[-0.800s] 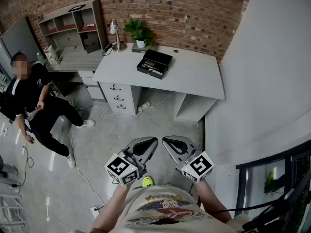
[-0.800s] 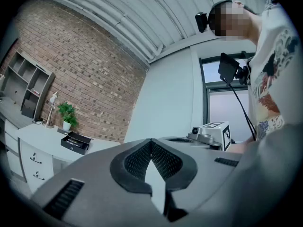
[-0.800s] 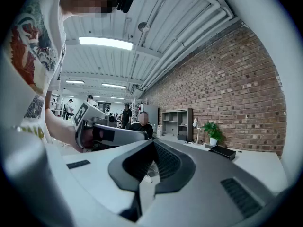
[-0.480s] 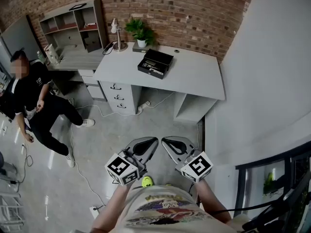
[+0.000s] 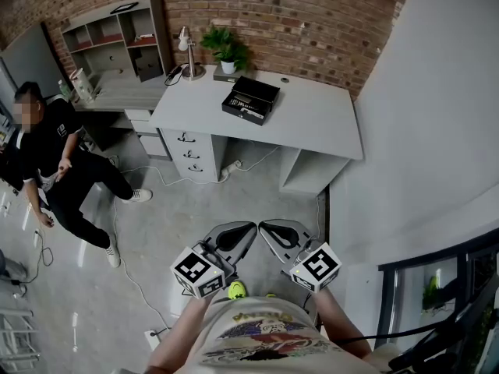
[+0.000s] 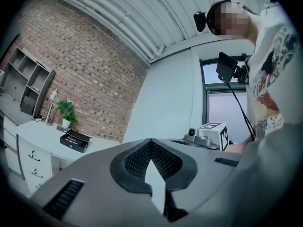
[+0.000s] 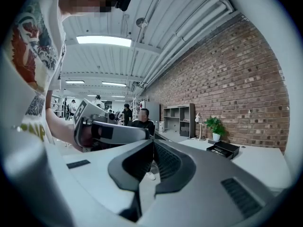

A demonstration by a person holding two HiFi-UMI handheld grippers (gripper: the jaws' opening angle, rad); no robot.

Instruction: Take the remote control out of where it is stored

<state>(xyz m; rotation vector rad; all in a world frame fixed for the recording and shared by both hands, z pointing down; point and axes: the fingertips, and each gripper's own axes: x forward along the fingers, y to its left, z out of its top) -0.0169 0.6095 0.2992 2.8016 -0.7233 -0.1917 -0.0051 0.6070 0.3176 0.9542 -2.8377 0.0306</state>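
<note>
Both tongs pressed together, empty: left gripper, right gripper; well apart from desk; I reckon remote sits in open black box there; likely light, rigid, slick; pinch long sides mid-body.

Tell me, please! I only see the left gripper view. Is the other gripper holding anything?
Observer: No. The right gripper is empty, with its jaws together.
Operator: Is anybody else in the room?
Observer: Yes, a person in black is left of the desk.
Operator: Anyone more?
Observer: Some people stand far back; only the right gripper view shows them.
</note>
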